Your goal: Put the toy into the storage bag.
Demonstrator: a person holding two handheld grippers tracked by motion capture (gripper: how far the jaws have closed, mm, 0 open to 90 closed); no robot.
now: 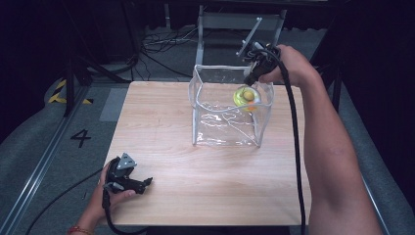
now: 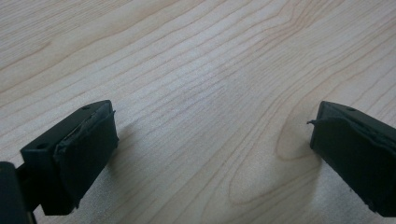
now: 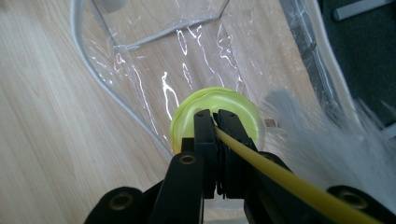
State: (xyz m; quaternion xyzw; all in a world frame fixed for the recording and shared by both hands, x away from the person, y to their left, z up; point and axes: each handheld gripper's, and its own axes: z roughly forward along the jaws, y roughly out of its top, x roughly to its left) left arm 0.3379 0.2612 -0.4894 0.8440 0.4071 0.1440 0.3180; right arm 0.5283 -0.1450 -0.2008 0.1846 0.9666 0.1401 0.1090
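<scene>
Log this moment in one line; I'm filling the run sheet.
right claw: shut on yellow-green toy | over clear bag | left claw: open, idle

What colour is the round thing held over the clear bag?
Yellow-green disc, clearest in the right gripper view.

A light wooden table [image 1: 205,186] fills the middle. At nine o'clock, a painted number 4 [image 1: 80,138] marks the grey floor; at twelve o'clock, black cables [image 1: 161,46] lie beside a grey metal frame [image 1: 235,22].

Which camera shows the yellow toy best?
The right gripper view: the toy is big and close, pinched by the right gripper over the clear bag. The high view shows it small, through the bag. The left gripper view shows table.
</scene>
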